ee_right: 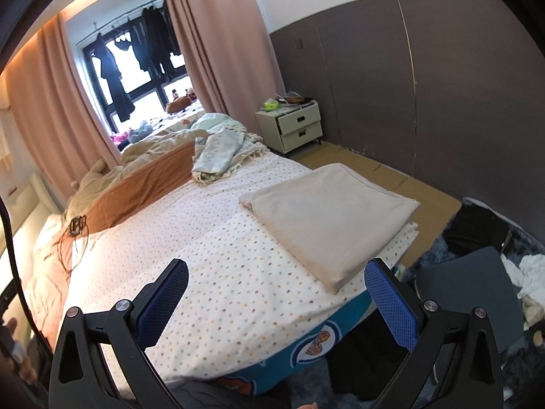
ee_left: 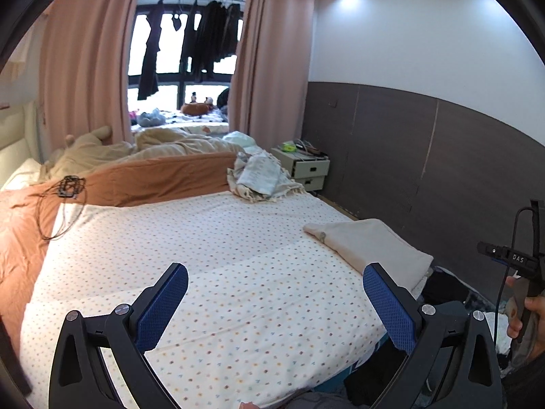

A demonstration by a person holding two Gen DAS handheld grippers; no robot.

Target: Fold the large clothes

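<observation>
A folded cream cloth (ee_right: 327, 214) lies on the right part of the bed near its edge; it also shows in the left wrist view (ee_left: 371, 245). A dotted white sheet (ee_left: 211, 272) is spread flat over the bed (ee_right: 211, 266). A crumpled pale garment (ee_left: 262, 177) lies further up the bed (ee_right: 221, 153). My left gripper (ee_left: 276, 293) is open and empty above the dotted sheet. My right gripper (ee_right: 276, 293) is open and empty above the bed's near edge, close to the folded cloth. The right gripper's body (ee_left: 514, 259) shows at the right in the left wrist view.
An orange duvet (ee_left: 143, 180) and beige bedding (ee_left: 102, 153) lie bunched at the head of the bed. A black cable (ee_left: 64, 197) rests on the duvet. A nightstand (ee_right: 296, 126) stands by the dark wall. Clothes and a grey chair (ee_right: 466, 286) are on the floor at right.
</observation>
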